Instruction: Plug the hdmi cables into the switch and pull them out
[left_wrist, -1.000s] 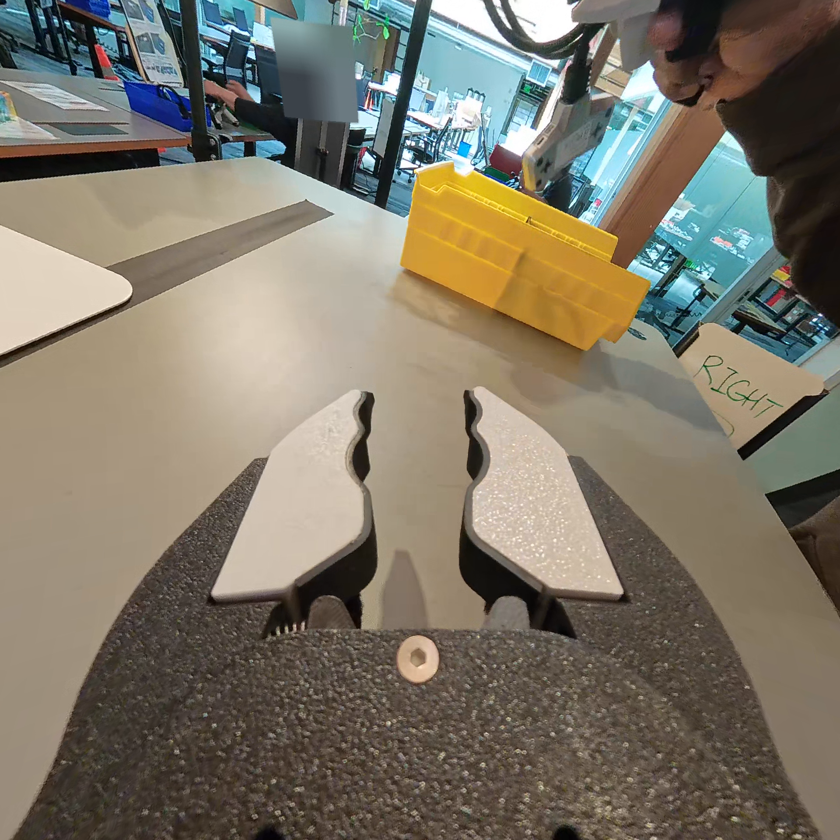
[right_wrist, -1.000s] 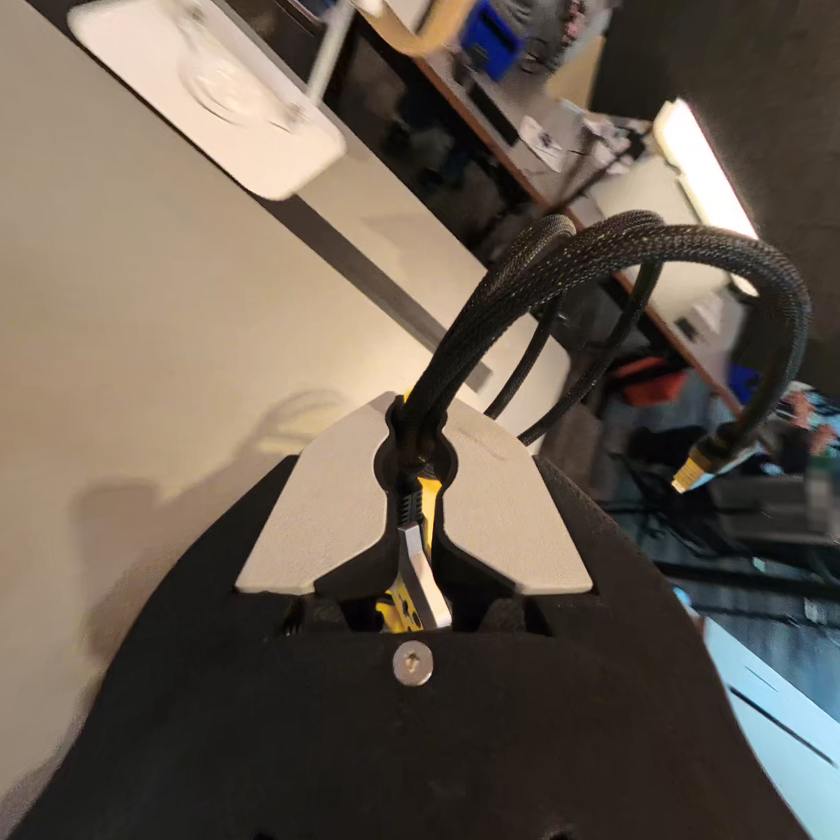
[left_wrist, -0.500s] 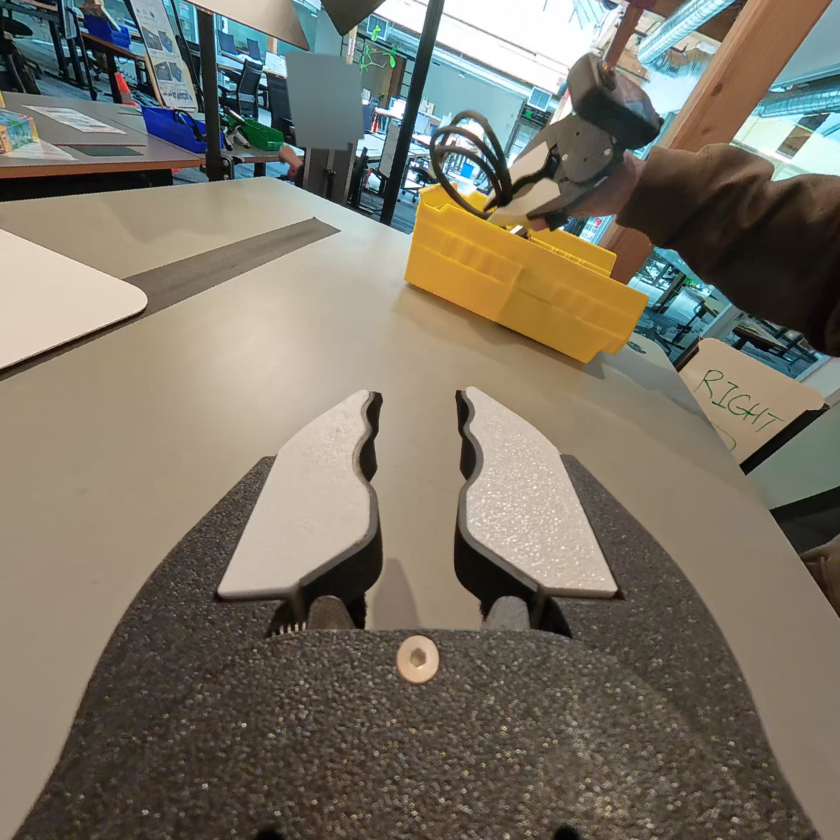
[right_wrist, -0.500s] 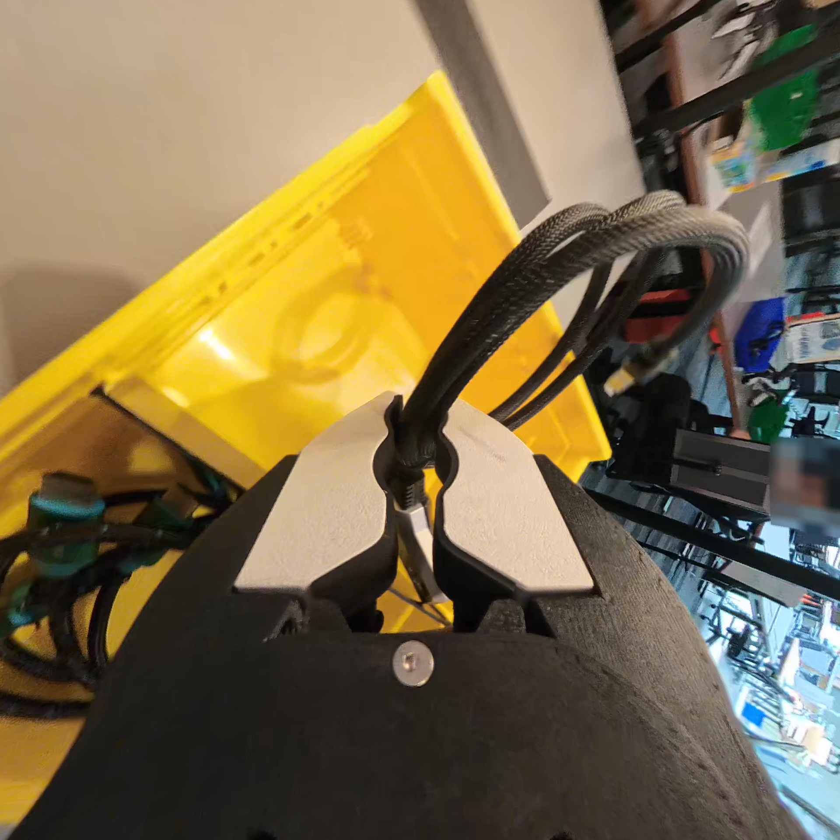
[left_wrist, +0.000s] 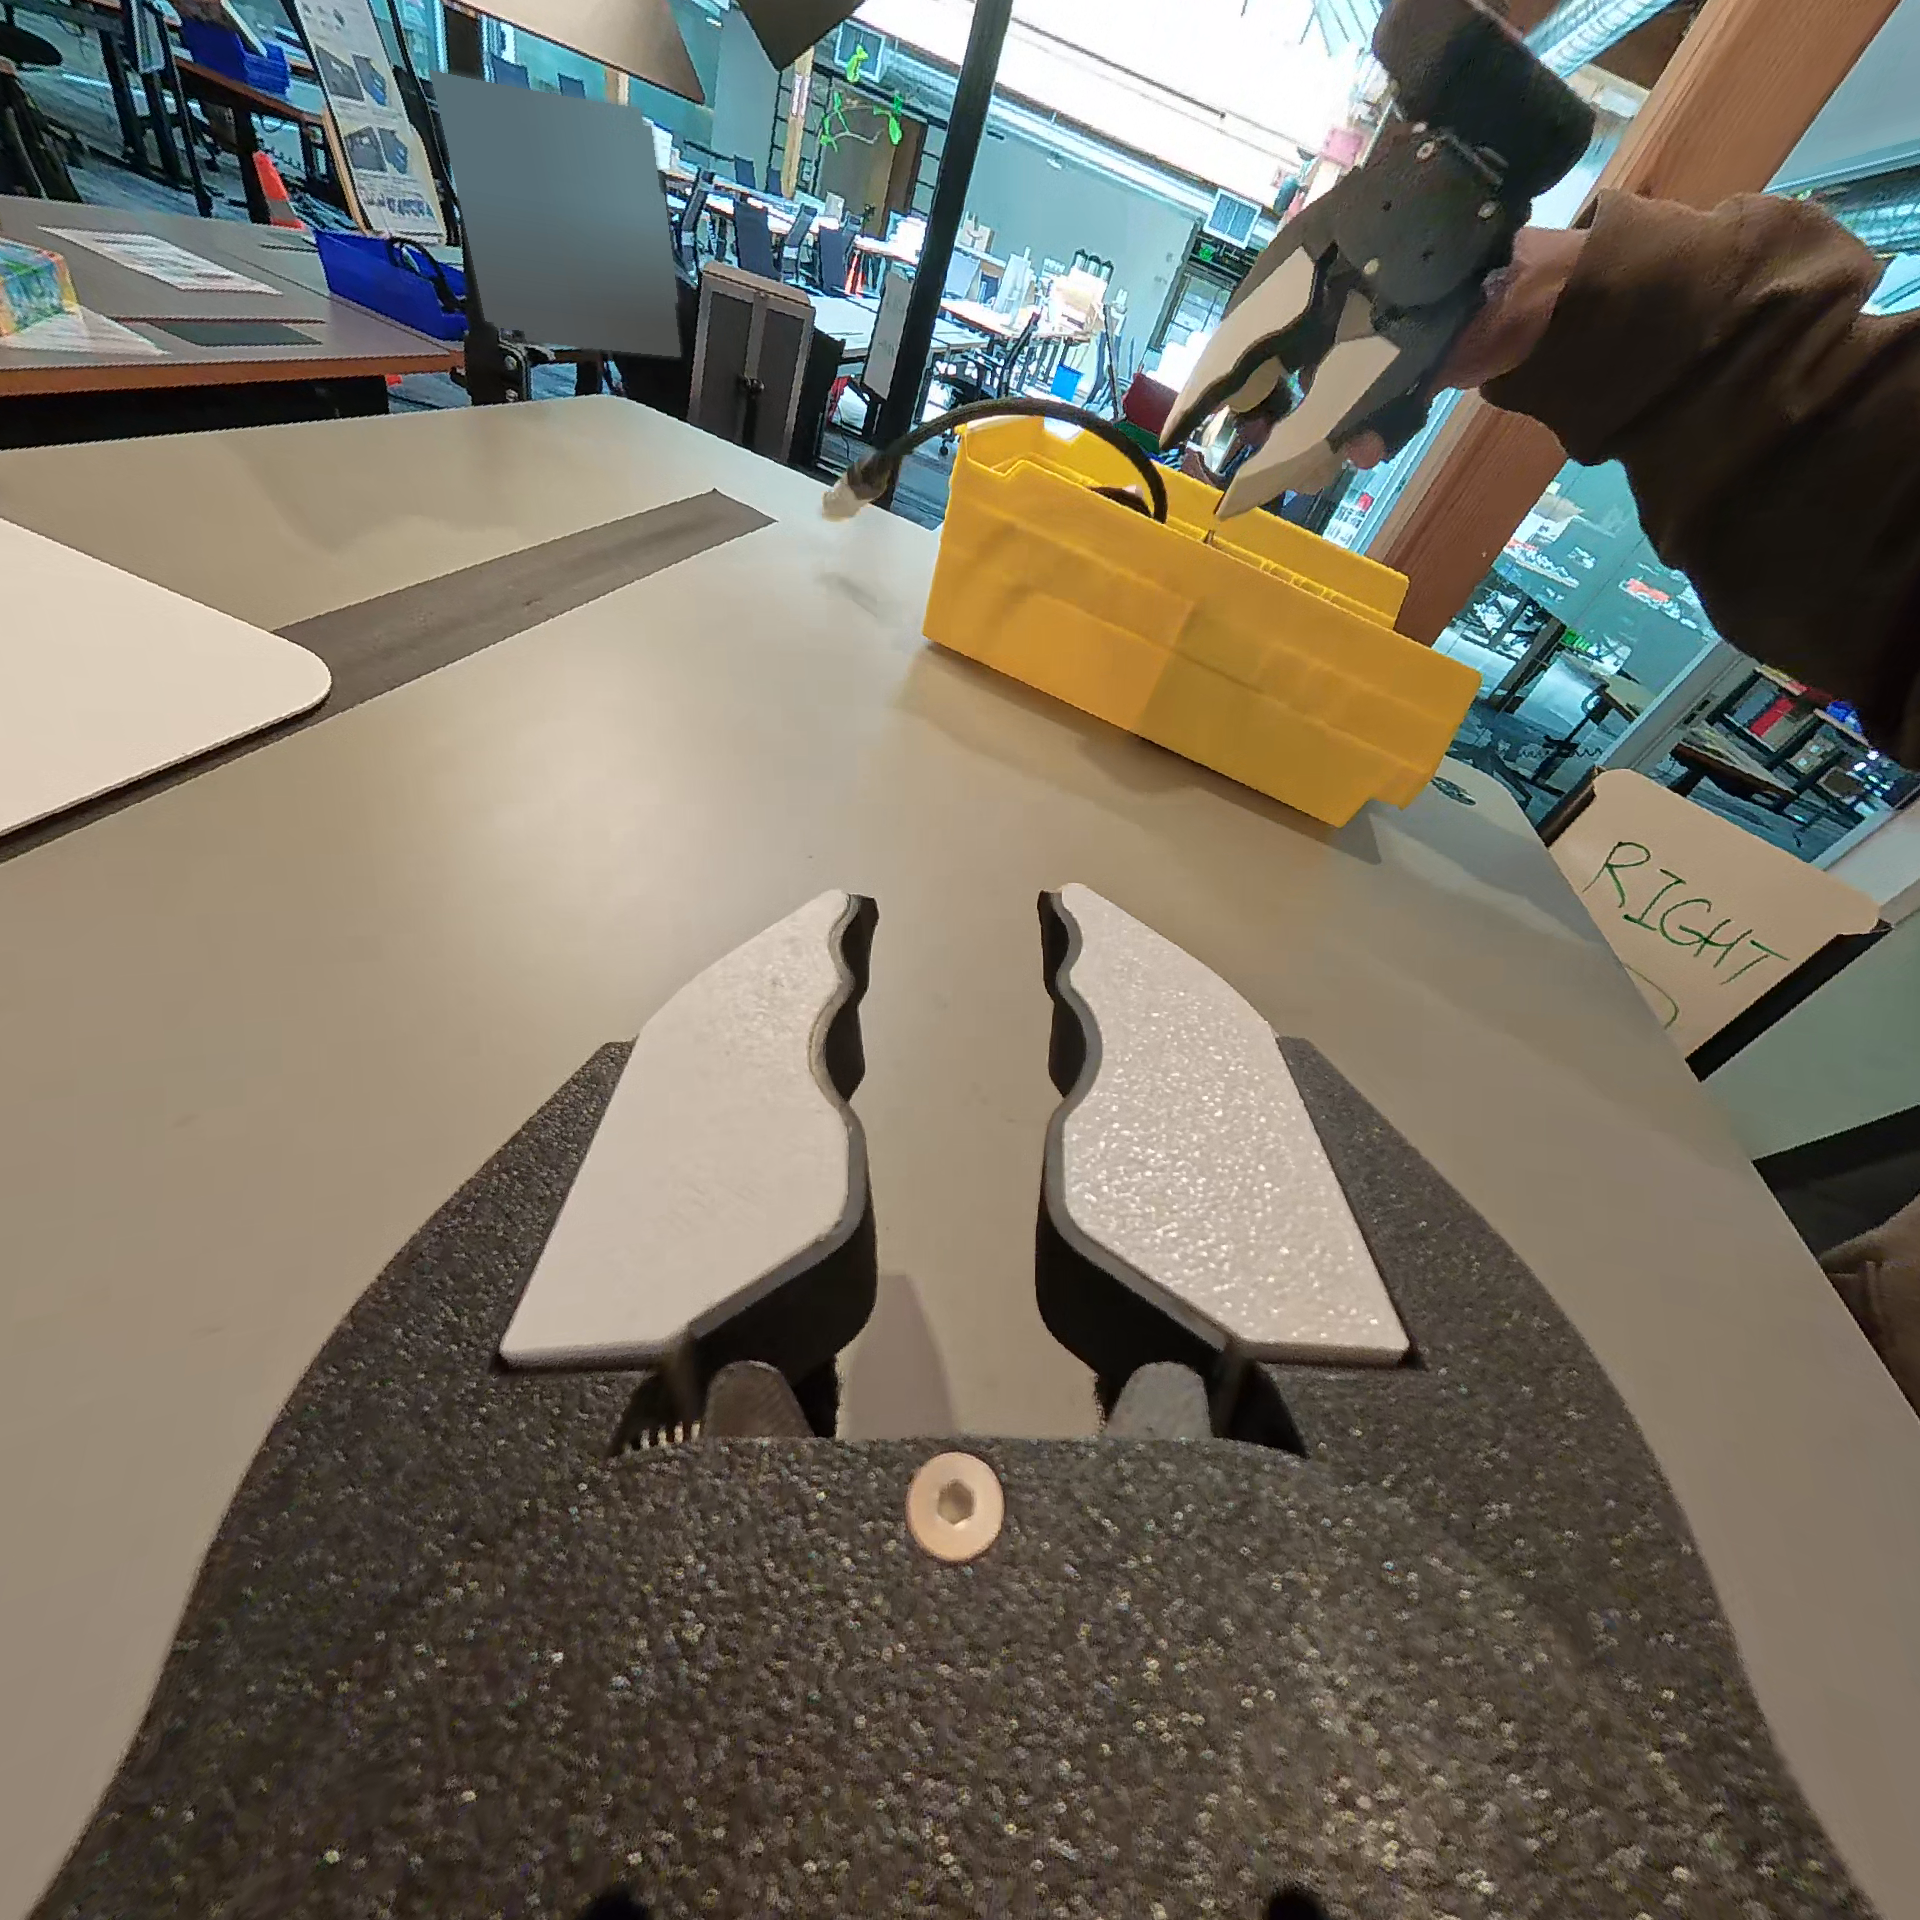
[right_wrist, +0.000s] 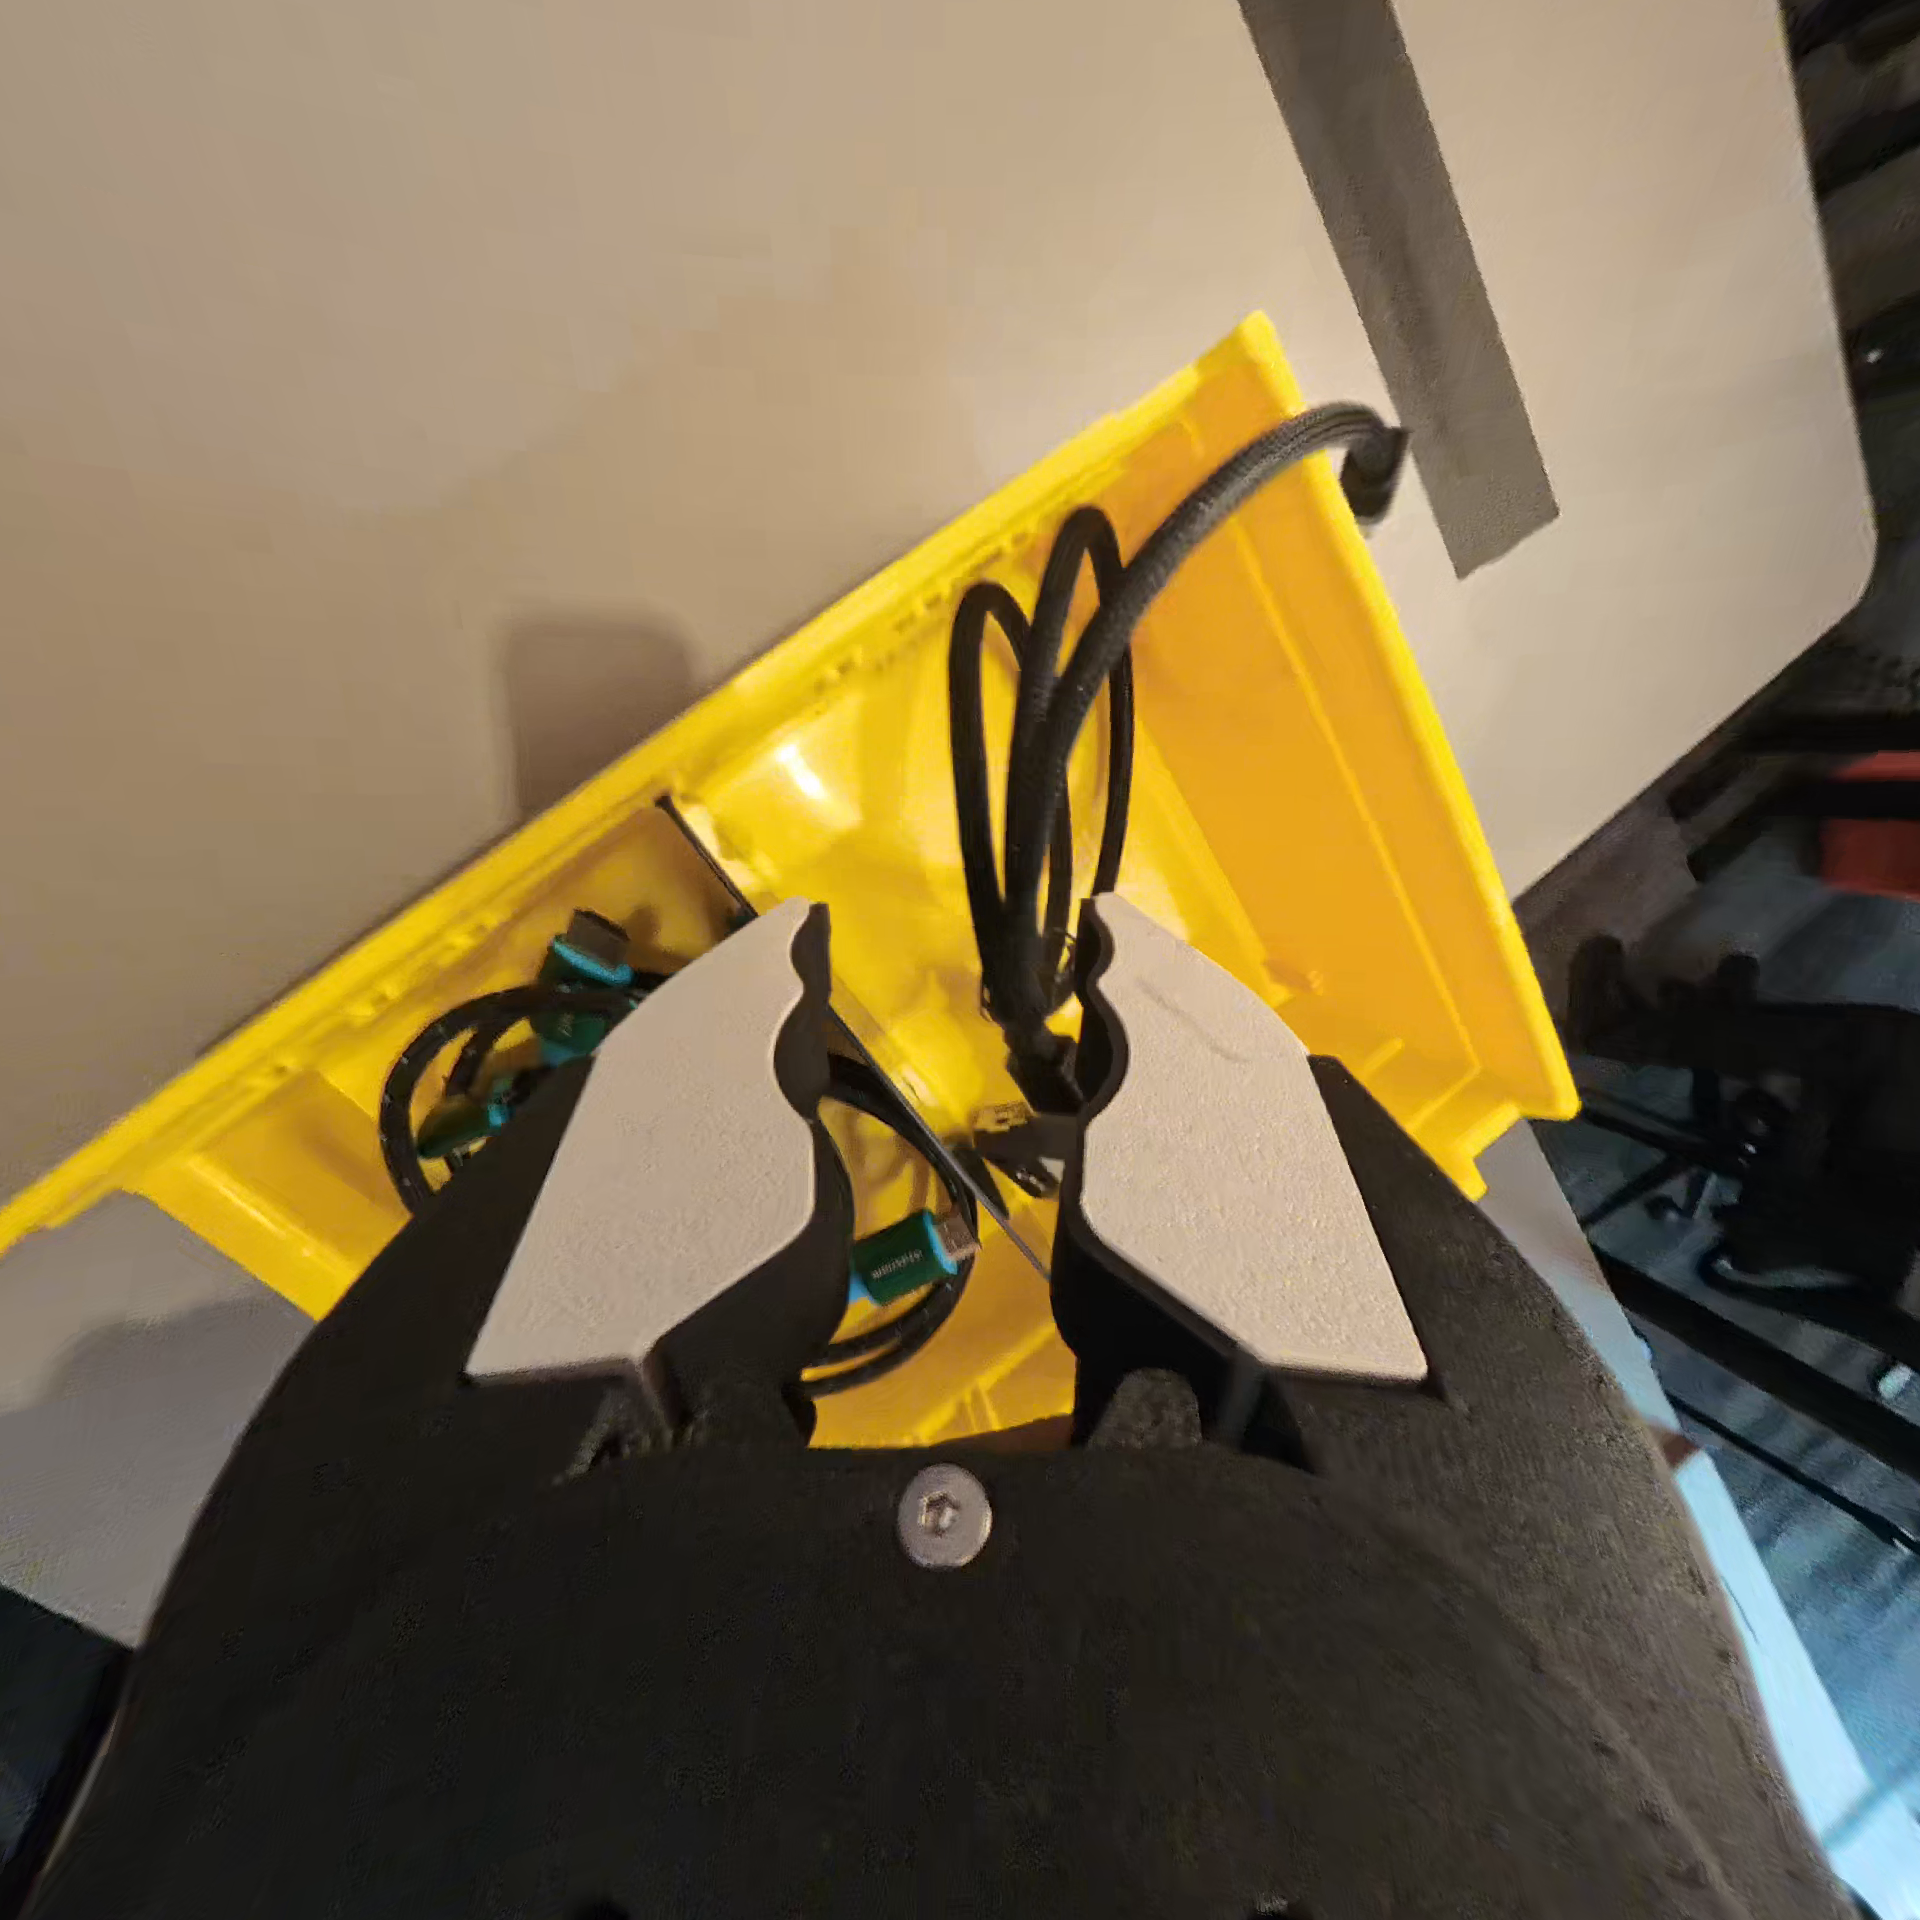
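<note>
My left gripper (left_wrist: 956, 899) is open and empty, low over the grey table (left_wrist: 520, 935). A yellow bin (left_wrist: 1195, 644) stands ahead at the right. My right gripper (right_wrist: 953, 914) is open and points down into the bin (right_wrist: 1351, 831); it also shows in the left wrist view (left_wrist: 1205, 468). A coiled black braided cable (right_wrist: 1039, 748) lies in the bin's right compartment, close by my right finger (right_wrist: 1195, 1091), with no pad pressing on it. One cable end sticks out over the bin's far rim (left_wrist: 847, 504). Teal-ended cables (right_wrist: 582, 966) lie in the left compartment.
A white board (left_wrist: 125, 686) lies at the table's left, beside a dark strip (left_wrist: 499, 592). A white card with green writing (left_wrist: 1714, 935) stands off the table's right edge. A person's sleeve (left_wrist: 1714, 395) reaches in from the right above the bin. There is about 40 centimeters between the tips of the two grippers.
My right gripper carried the black cable over the yellow bin and opened; the cable left the grasp and dropped into the right compartment. My left jaws narrowed slightly.
</note>
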